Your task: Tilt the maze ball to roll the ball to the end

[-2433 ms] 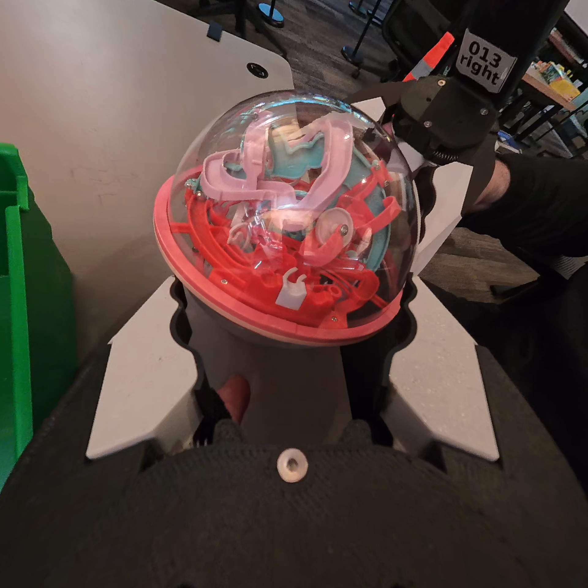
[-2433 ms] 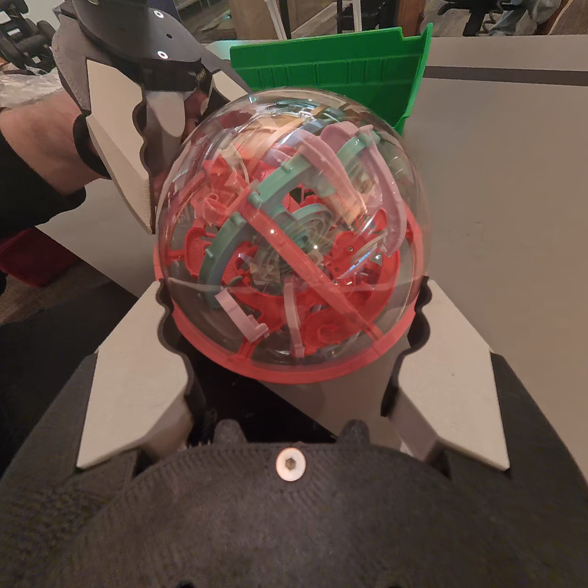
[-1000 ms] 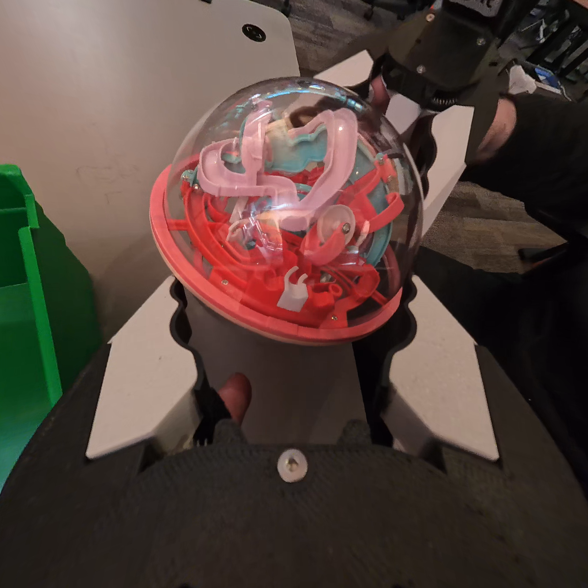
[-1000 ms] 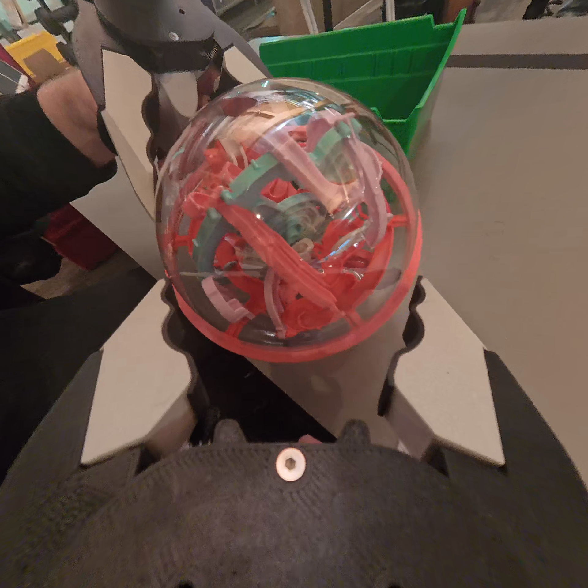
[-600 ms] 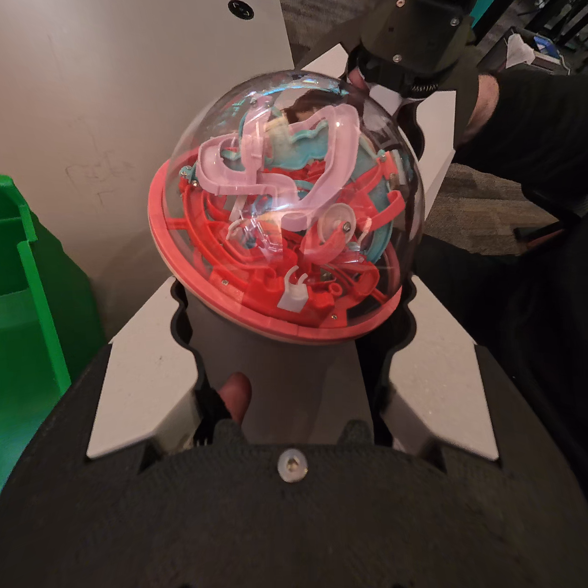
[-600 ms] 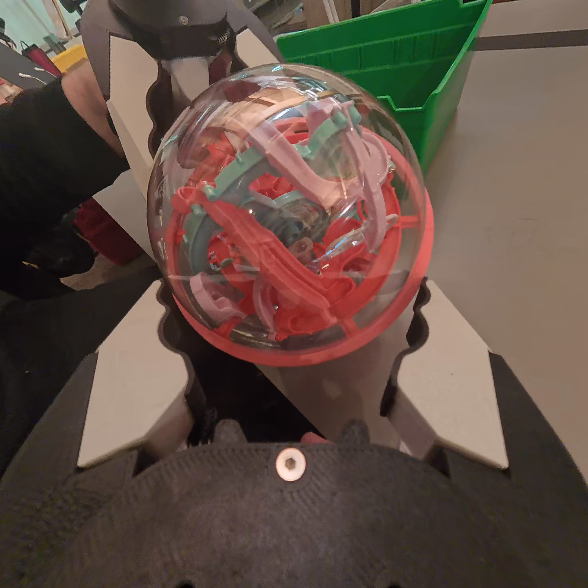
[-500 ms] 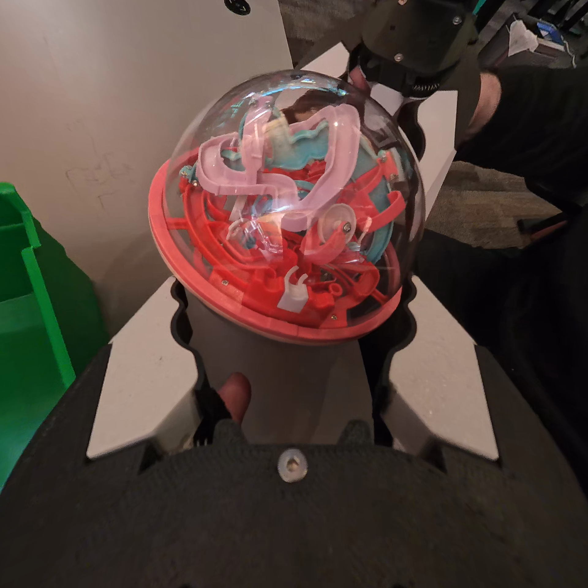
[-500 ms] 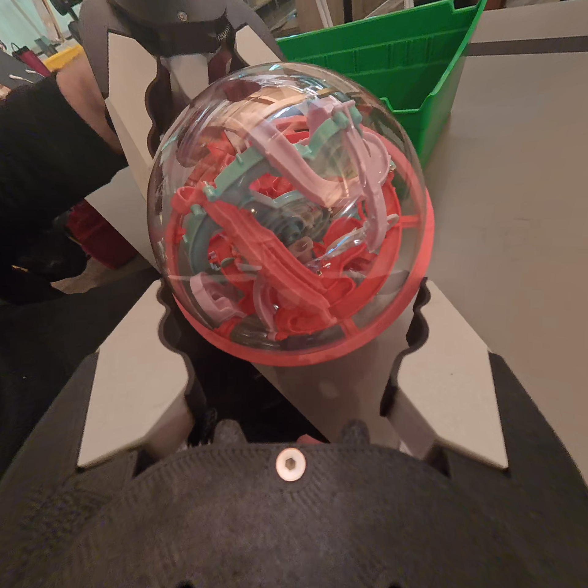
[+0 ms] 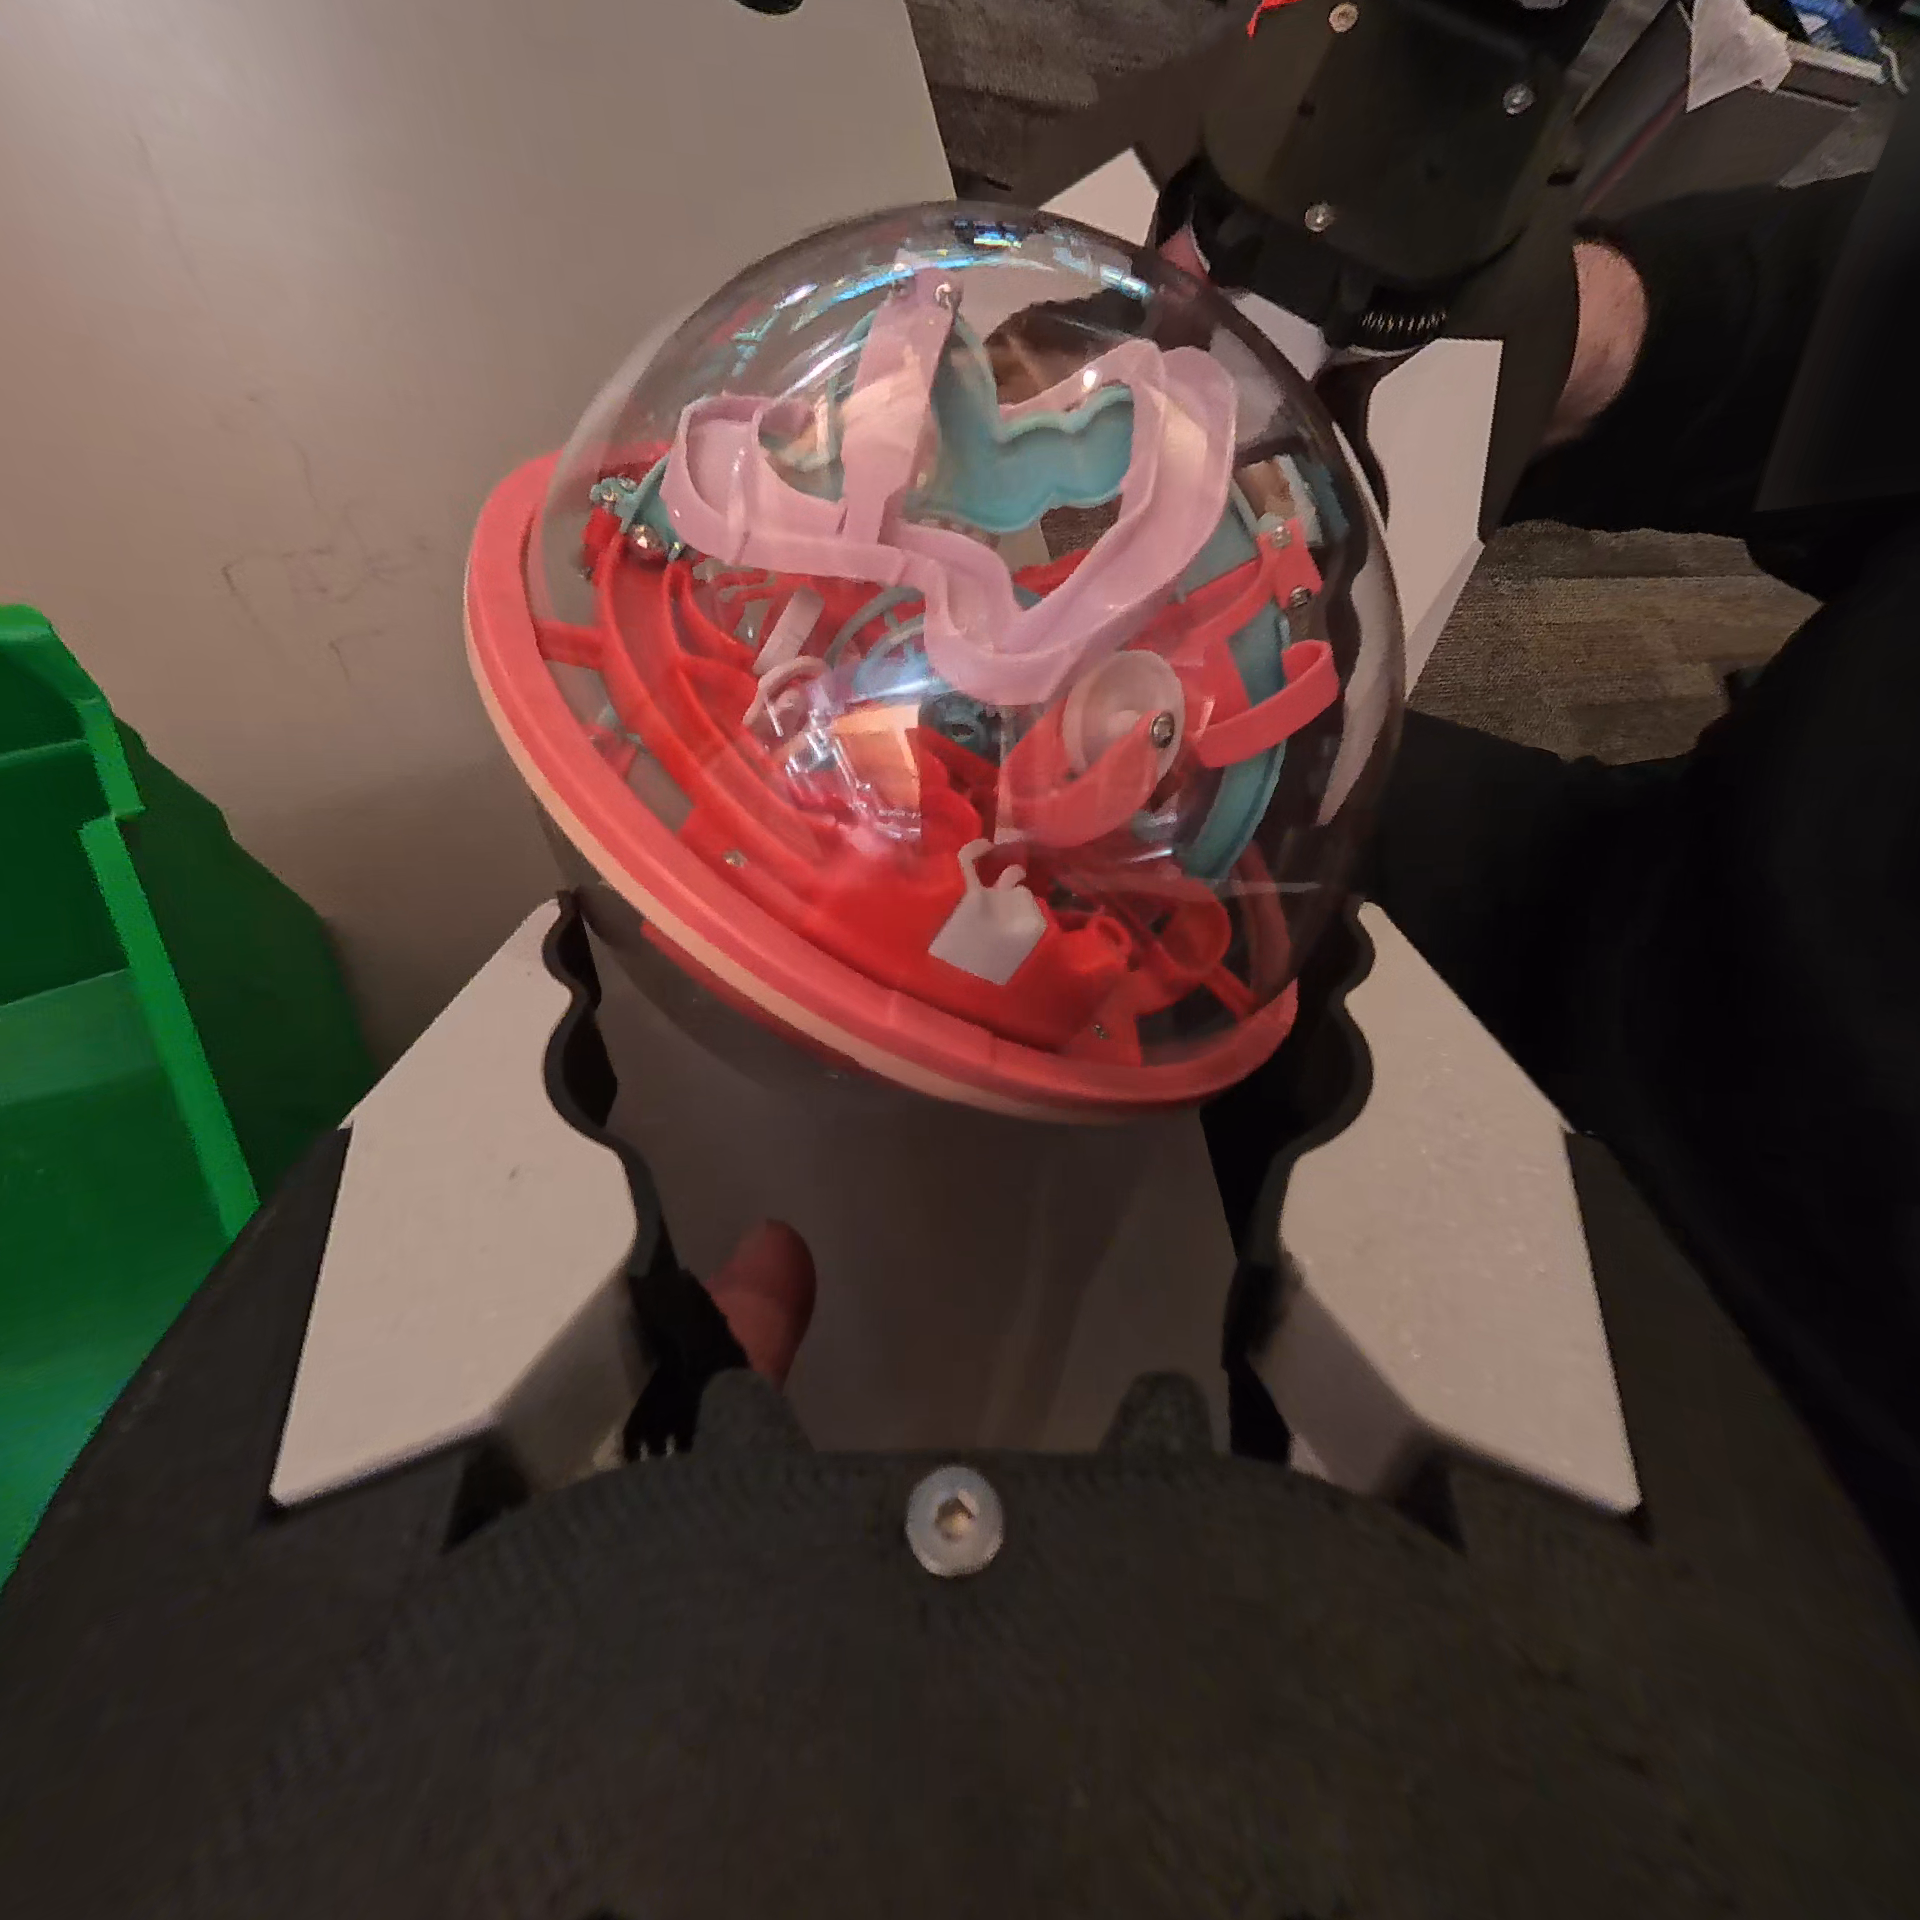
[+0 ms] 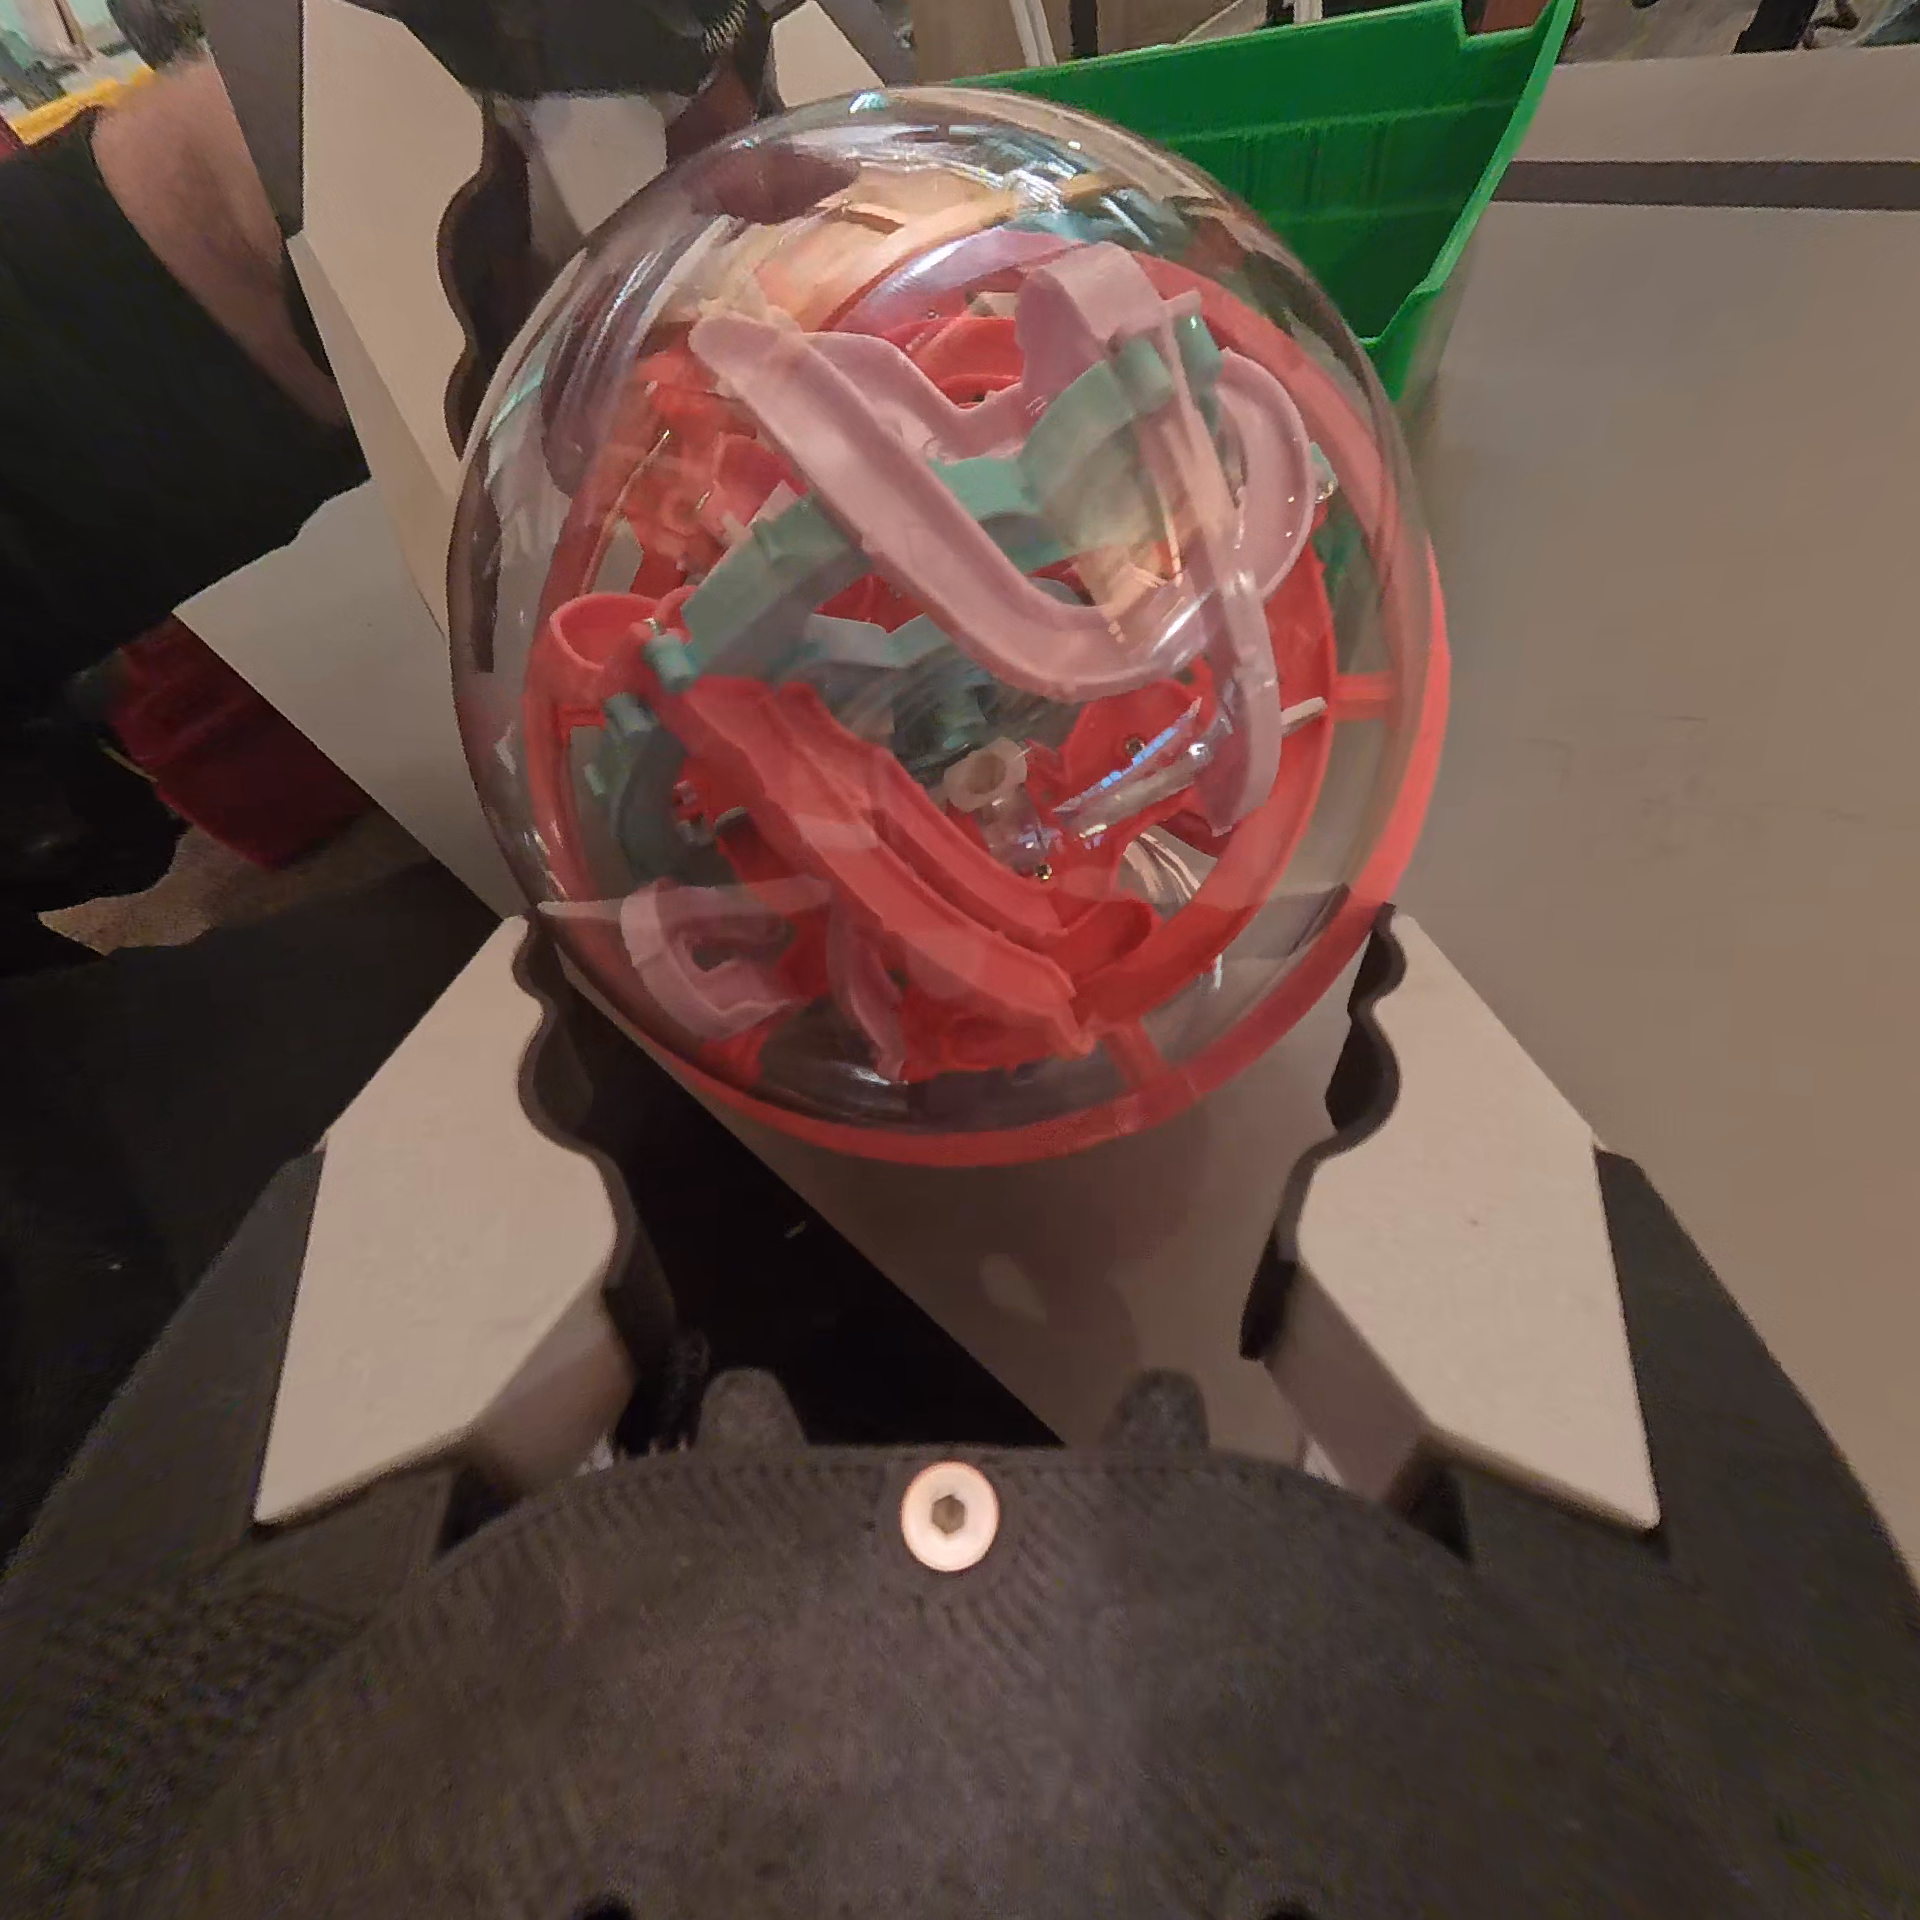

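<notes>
Since a moment ago you've tipped the maze ball (image 9: 935, 665) further; its red rim (image 9: 582, 769) slants, high at left. Your left tongs (image 9: 956, 935) and right tongs (image 10: 951, 935) both clamp it above the tabletop (image 10: 1683, 623) edge. Green bin (image 10: 1340, 156) near behind.

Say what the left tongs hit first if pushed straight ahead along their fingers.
The maze ball itself: it already sits between the left tongs, filling the line ahead. Beyond it, probably the right tongs; depth is unclear.
</notes>
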A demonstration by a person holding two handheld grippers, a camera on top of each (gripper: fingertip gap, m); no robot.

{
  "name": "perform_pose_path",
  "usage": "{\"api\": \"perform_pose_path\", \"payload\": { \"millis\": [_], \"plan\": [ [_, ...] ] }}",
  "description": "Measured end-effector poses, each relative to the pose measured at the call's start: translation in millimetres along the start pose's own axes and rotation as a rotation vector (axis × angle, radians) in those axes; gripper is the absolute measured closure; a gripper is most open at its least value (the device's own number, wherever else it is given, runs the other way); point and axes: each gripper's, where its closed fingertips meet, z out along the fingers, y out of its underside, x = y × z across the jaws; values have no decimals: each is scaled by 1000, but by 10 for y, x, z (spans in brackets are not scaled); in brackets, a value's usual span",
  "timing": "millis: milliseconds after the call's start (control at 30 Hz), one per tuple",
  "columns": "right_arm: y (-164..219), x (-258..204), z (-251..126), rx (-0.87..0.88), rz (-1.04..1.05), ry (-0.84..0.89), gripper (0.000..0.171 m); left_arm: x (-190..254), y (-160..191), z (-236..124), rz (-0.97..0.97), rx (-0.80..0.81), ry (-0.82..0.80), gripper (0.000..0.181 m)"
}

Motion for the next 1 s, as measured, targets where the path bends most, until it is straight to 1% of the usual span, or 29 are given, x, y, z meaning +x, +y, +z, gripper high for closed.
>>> {"api": "perform_pose_path", "payload": {
  "millis": [433,1000],
  "plan": [
    [-30,-7,21,25,48,-15,27,-15,4,-15,-54,29,41,47],
    [-10,5,24,35,6,-15,27,-9,4,-12,-2,14,-6,48]
  ]
}}
